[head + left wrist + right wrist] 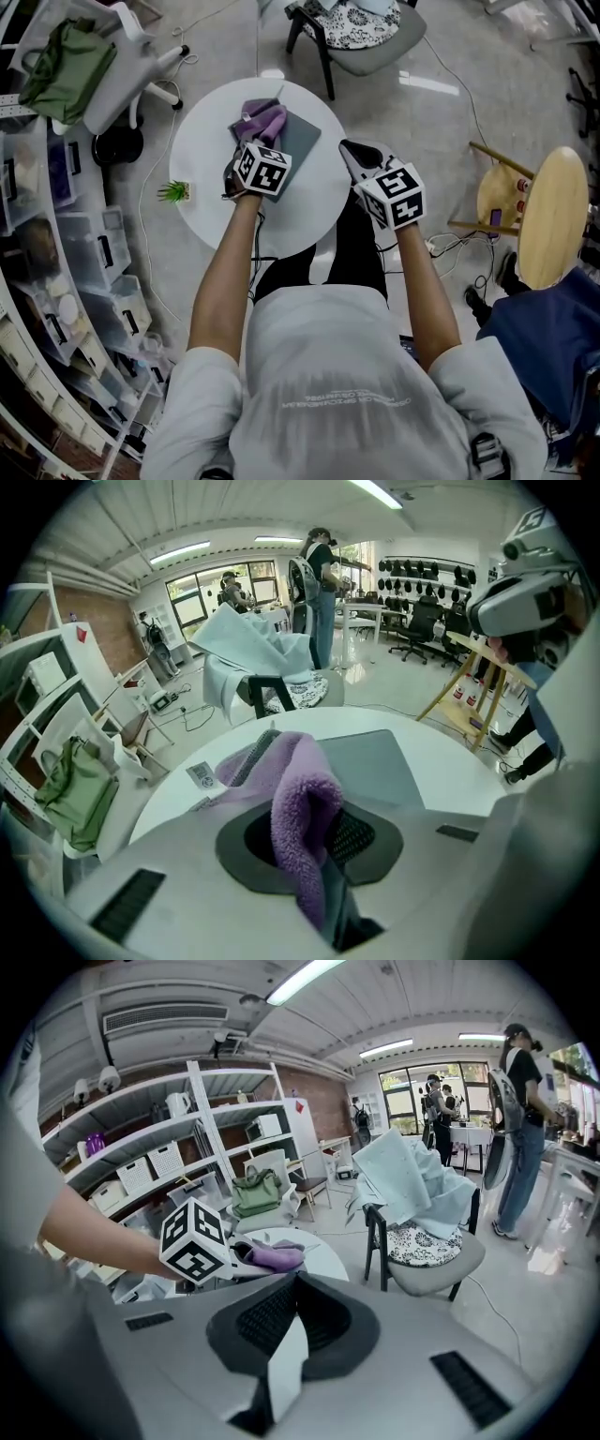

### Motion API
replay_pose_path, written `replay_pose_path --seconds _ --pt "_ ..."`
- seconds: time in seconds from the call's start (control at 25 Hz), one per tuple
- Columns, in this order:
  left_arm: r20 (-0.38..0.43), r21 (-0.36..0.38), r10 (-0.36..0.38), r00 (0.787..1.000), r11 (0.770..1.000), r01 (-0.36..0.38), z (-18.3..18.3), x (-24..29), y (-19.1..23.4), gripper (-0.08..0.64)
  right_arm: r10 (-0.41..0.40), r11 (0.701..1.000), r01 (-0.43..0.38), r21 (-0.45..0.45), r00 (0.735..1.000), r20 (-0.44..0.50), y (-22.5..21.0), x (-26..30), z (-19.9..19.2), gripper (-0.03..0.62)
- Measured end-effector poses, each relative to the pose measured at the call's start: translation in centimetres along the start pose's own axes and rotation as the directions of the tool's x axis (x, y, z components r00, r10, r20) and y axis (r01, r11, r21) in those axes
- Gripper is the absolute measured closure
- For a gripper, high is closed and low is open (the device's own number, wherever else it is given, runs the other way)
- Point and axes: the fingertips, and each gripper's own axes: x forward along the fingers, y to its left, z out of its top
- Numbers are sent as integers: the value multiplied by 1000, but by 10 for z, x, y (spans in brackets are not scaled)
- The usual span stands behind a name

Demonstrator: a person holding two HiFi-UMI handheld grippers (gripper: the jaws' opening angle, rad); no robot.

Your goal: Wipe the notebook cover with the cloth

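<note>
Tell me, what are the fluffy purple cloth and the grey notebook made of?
The purple cloth looks like soft fleece or microfibre. Its surface is fuzzy and it droops in loose folds. The notebook has a smooth, matte grey cover with no shine. It may be plastic or coated card, but the look alone cannot settle which.

We see a fluffy purple cloth [298,799] and a plain grey notebook [370,766]. The table [309,211] is white. The cube [262,170] is white with black squares. The bag [66,66] and plant [174,191] are green. The cushion [422,1241] has black-and-white flowers.
</note>
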Motion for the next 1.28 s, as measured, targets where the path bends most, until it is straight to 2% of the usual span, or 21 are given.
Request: replay_pose_path --seconds 0.4,0.6,0.68,0.8,0.88,1.0,1.16,1.28 --pt "20 16 -74 997 997 74 6 0 -47 509 -49 998 49 28 999 9 -1 -21 -13 588" --pt "28 48 -114 993 992 113 10 -2 -72 509 -78 996 77 40 997 12 -1 -34 -20 588" --pt "35 51 -160 987 986 158 12 -4 -85 509 -86 995 85 44 996 15 -1 -38 -22 589" --pt "45 33 -273 961 962 271 13 -7 -113 509 -96 994 95 50 995 20 1 -44 -25 589" --pt "43 38 -309 950 951 308 12 -8 -125 509 -102 994 101 52 994 24 3 -46 -26 589" --pt "71 33 -302 951 953 301 13 -11 -126 509 -107 993 105 57 994 35 6 -47 -25 588" --pt "155 -57 -299 941 949 311 22 -29 -109 509 -105 993 102 60 993 48 11 -46 -23 588" --pt "209 -91 -246 947 959 269 31 -51 -79 509 -92 995 89 54 994 58 16 -41 -21 587"
